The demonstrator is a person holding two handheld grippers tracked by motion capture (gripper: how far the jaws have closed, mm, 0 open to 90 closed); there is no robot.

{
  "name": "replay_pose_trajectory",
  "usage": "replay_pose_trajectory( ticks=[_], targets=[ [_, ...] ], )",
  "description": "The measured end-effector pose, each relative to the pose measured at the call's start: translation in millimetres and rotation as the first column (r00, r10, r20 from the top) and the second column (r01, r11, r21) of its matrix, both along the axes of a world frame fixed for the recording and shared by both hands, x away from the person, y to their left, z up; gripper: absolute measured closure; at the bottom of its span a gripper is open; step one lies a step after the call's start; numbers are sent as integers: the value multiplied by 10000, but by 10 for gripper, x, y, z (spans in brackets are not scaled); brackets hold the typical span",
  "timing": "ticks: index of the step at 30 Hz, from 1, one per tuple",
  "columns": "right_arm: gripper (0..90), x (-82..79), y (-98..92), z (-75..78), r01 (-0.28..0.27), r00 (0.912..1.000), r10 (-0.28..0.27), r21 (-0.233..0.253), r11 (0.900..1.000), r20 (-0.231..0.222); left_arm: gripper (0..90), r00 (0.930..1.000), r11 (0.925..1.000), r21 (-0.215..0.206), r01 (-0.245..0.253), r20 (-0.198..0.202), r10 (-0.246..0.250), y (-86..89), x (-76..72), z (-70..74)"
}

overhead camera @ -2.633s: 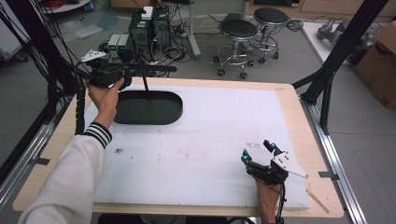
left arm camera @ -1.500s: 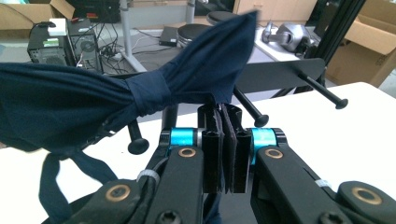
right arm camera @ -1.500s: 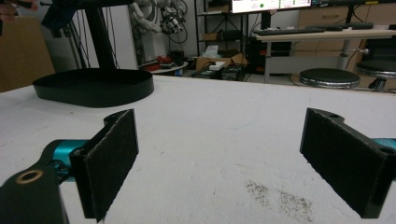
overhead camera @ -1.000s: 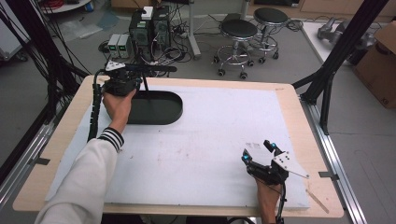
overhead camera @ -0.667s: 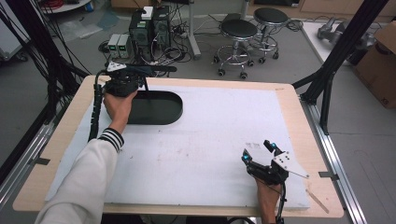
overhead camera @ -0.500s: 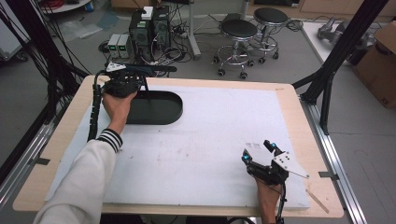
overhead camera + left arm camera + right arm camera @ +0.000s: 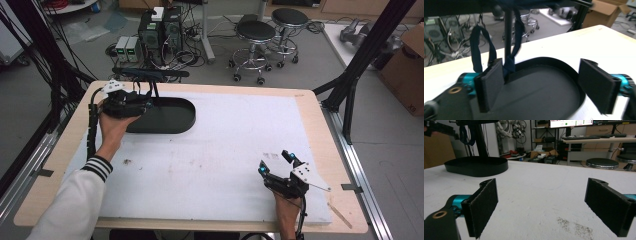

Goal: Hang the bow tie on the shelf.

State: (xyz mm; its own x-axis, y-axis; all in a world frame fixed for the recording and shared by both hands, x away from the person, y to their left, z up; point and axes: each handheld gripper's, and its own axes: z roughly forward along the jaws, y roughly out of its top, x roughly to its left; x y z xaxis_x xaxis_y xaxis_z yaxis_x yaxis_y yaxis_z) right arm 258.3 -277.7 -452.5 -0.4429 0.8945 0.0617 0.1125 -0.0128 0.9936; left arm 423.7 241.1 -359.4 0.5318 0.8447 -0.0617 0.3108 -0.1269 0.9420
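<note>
Even indoor light, soft shadows, slight blur

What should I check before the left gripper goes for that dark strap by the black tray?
1. Left gripper jaws open: ok.
2. Nothing between its jaws: ok.
3. Dark strap lined up: not ok, it hangs beside the left pad, not mid-gap.
4. Black tray flat on the white mat: ok.
5. Right gripper open and far from the tray: ok.
6. Strap free to pull off its stand: cannot tell.

One black oval tray (image 7: 167, 116) sits on one white-topped table (image 7: 225, 150), with two grippers, left (image 7: 145, 102) and right (image 7: 274, 162), two round stools (image 7: 256, 31) and one cardboard box (image 7: 407, 60) beyond.
</note>
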Motion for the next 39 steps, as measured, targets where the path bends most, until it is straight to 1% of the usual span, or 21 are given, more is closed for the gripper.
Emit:
replay_pose_trajectory(
  ticks=[1,2,4,6,8,9,11,15,17,20,21,23,26,28,30,31,32,34,35,37,39],
  targets=[
    [105,-1,2,0,3,10000,-3,-12,10000,37,128,9997,9999,151,-57,221,54,4,-70,-27],
    [105,-3,3,0,-8,10000,9,-31,10000,62,126,9992,9999,77,75,402,-78,21,-147,-55],
    [105,-2,1,0,7,10000,-7,-8,10000,49,126,9972,9990,-251,372,663,-355,54,-318,-115],
    [105,-6,1,0,32,10000,-32,128,9999,-32,125,9928,9962,-560,673,1028,-612,90,-508,-190],
    [105,-4,1,0,38,10000,-38,82,10000,13,125,9889,9936,-650,928,1220,-844,121,-690,-273],
    [105,-4,2,0,36,10000,-37,23,10000,34,125,9866,9918,-697,1067,1311,-969,144,-793,-324],
    [105,-7,6,0,45,9999,-45,-40,10000,99,125,9841,9905,-774,1138,1457,-1017,179,-921,-402],
    [105,-12,7,-1,87,9999,-86,-26,10000,99,125,9816,9871,-790,1394,1427,-1272,267,-1099,-567],
    [105,-14,9,-1,84,9999,-83,-39,10000,116,125,9796,9849,-878,1492,1485,-1352,327,-1168,-628],
    [105,-13,10,0,111,9999,-111,-48,9999,114,124,9767,9821,-1251,1411,1794,-1175,435,-1273,-732],
    [105,-9,8,-1,101,9998,-100,-67,9999,147,124,9778,9822,-1344,1313,1810,-1059,471,-1298,-765],
    [105,-8,9,0,117,9999,-117,-52,9999,128,123,9754,9821,-1419,1237,1995,-940,532,-1347,-820],
    [105,-6,11,-1,151,9998,-149,-84,9999,155,114,9628,9822,-1465,1178,2592,-768,586,-1420,-888],
    [105,-14,17,0,129,9999,-128,-65,9999,60,89,9577,9778,-1815,1046,2833,-498,612,-1447,-934],
    [105,-12,17,-1,105,9999,-103,-128,9999,124,72,9571,9754,-2001,926,2879,-318,642,-1442,-941],
    [105,-12,20,0,116,9999,-114,-135,9998,126,73,9586,9743,-2073,882,2834,-264,647,-1437,-948],
    [105,-11,20,0,147,9999,-146,-141,9998,92,72,9584,9745,-2059,894,2841,-279,648,-1438,-949],
    [105,-12,18,-1,148,9999,-148,-90,9999,47,73,9564,9805,-1745,901,2899,-363,623,-1447,-947],
    [105,-12,17,-1,139,9999,-138,-94,9999,54,74,9560,9814,-1698,895,2911,-369,615,-1449,-948],
    [105,-12,17,-2,106,9999,-104,-146,9998,137,74,9563,9813,-1703,902,2900,-376,617,-1448,-948],
    [105,-19,29,-2,94,9999,-92,-189,9998,131,74,9598,9785,-1894,820,2793,-264,631,-1440,-949]
  ],
)
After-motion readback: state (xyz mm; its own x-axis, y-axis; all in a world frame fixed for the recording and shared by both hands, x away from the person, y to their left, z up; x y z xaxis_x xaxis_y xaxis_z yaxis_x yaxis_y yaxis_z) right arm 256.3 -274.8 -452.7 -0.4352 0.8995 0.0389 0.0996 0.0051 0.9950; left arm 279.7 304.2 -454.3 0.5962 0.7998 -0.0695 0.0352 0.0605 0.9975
